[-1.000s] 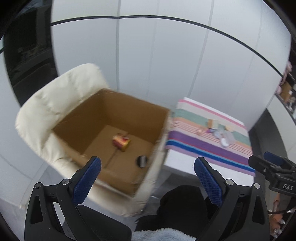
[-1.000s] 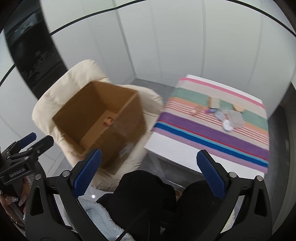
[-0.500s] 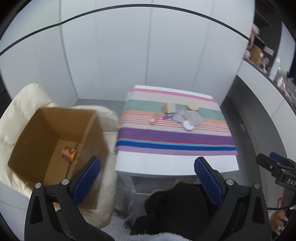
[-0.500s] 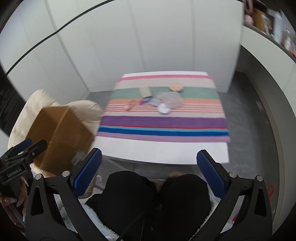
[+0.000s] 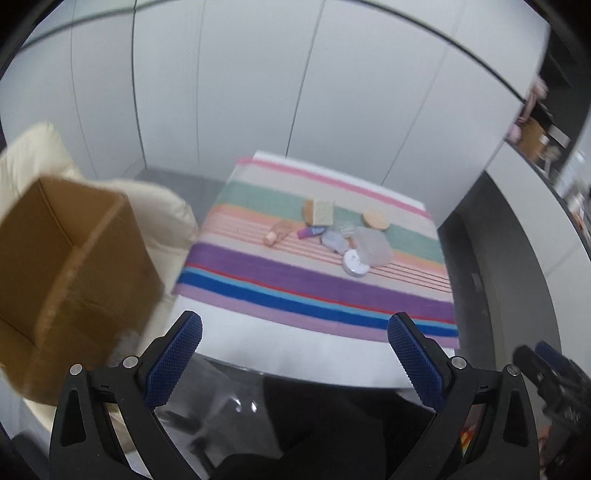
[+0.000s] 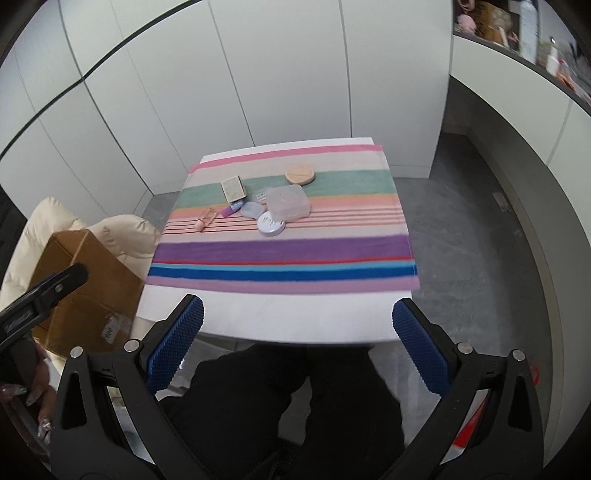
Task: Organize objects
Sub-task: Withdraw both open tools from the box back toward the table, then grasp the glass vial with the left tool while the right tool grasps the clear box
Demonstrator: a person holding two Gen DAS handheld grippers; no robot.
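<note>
Several small items lie clustered on a striped cloth (image 6: 284, 254) over a white table (image 6: 280, 317): a clear plastic box (image 6: 289, 202), a round silver tin (image 6: 271, 224), a tan disc (image 6: 300, 174), a beige block (image 6: 232, 188), a purple tube (image 6: 232, 209) and a pink bottle (image 6: 204, 218). The same cluster shows in the left wrist view around the clear box (image 5: 371, 246). My left gripper (image 5: 293, 349) and right gripper (image 6: 297, 330) are both open and empty, held well short of the table's near edge.
A brown cardboard box (image 5: 62, 273) sits on a cream armchair (image 5: 162, 214) left of the table; its inside is hidden now. White wall panels stand behind. A counter with clutter (image 6: 524, 33) runs along the right. The person's dark-clad legs (image 6: 288, 406) are below.
Both views have swung right from the cardboard box toward the striped table. The box has slid to the left edge, and its contents are no longer seen. Both grippers stayed open.
</note>
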